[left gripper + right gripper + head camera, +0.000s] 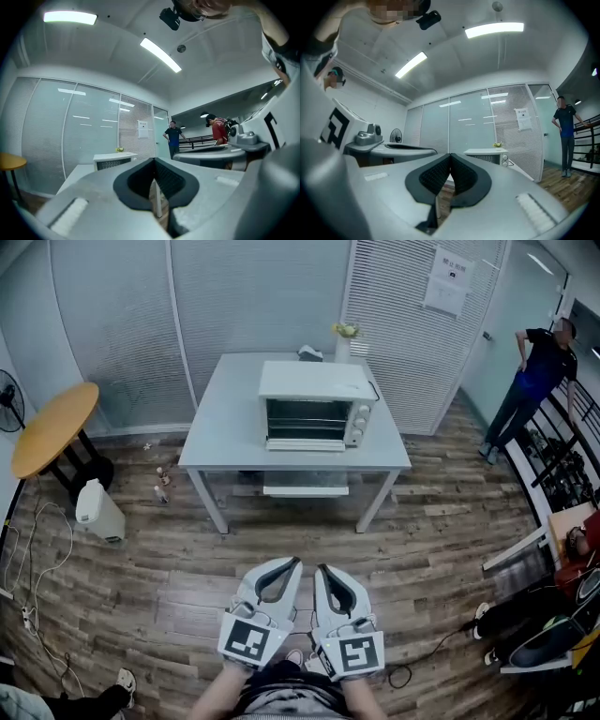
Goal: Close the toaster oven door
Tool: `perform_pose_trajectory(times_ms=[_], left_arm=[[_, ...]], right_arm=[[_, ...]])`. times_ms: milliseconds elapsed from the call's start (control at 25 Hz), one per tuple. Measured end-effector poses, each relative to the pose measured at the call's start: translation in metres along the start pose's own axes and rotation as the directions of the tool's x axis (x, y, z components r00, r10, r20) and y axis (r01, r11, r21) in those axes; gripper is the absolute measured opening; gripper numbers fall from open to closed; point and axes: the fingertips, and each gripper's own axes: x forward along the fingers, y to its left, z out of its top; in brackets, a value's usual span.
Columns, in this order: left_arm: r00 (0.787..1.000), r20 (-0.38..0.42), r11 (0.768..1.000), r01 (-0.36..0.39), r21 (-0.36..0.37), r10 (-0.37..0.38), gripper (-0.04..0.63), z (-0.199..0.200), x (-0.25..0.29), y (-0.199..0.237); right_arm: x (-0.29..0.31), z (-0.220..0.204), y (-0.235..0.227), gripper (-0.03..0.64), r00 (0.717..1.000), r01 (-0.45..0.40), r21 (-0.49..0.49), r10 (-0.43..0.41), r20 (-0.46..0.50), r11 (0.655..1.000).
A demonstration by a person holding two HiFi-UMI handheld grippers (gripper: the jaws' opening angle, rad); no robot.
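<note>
On the white table [225,427]: the toaster oven [314,404] stands near the middle, with its front turned toward the grippers and its knobs at its right end.
Oven front: the head view shows the dark cavity with its rack. A pale strip [305,443] along the lower edge looks like the door folded down and open.
Behind the oven: a small yellow posy [345,331] sits at the table's far edge.
Left claw: the left gripper [292,564] is low in the head view, over the wooden floor [141,587] and well apart from the table. Its own view [153,161] shows the black pads meeting at the tip with nothing between them.
Right claw: the right gripper [323,569] is just beside the left one and lies parallel to it. Its own view [450,157] shows the jaws together and empty.
Head view alone: a round wooden table [52,427] and a white floor unit [98,512] are at the left, with a cable [28,559] along the floor.
Left gripper view alone: a person in a red top [218,131] stands by a railing, and the oven [115,161] is small and far off.
Right gripper view: the oven [487,157] is seen level, so its top hides the cavity. A fan [396,136] stands at the left.
All three views: a person in a dark top [534,381] stands at the right, by the blinds.
</note>
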Motion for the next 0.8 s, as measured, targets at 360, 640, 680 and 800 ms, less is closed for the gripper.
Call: perform_pose_trajectory(times_ms=[360, 640, 680, 800], left_arm=[[1.0, 0.003, 1.0, -0.002, -0.003, 0.002, 0.0, -0.002, 0.022, -0.007], [1.0, 0.001, 0.999, 0.019, -0.033, -0.019, 0.0, -0.01, 0.05, 0.013], [1.0, 0.003, 0.999, 0.025, -0.039, -0.025, 0.0, -0.011, 0.056, 0.017], [0.999, 0.018, 0.998, 0.049, -0.049, -0.049, 0.0, -0.011, 0.075, 0.032]], right_arm=[[0.003, -0.007, -0.028, 0.003, 1.0, 0.0, -0.002, 0.0, -0.003, 1.0], [0.034, -0.013, -0.043, 0.003, 1.0, 0.013, 0.003, -0.012, -0.015, 1.0], [0.04, -0.014, -0.046, 0.003, 1.0, 0.016, 0.003, -0.016, -0.015, 1.0], [0.063, -0.017, -0.055, 0.003, 1.0, 0.024, 0.001, -0.024, -0.02, 1.0]])
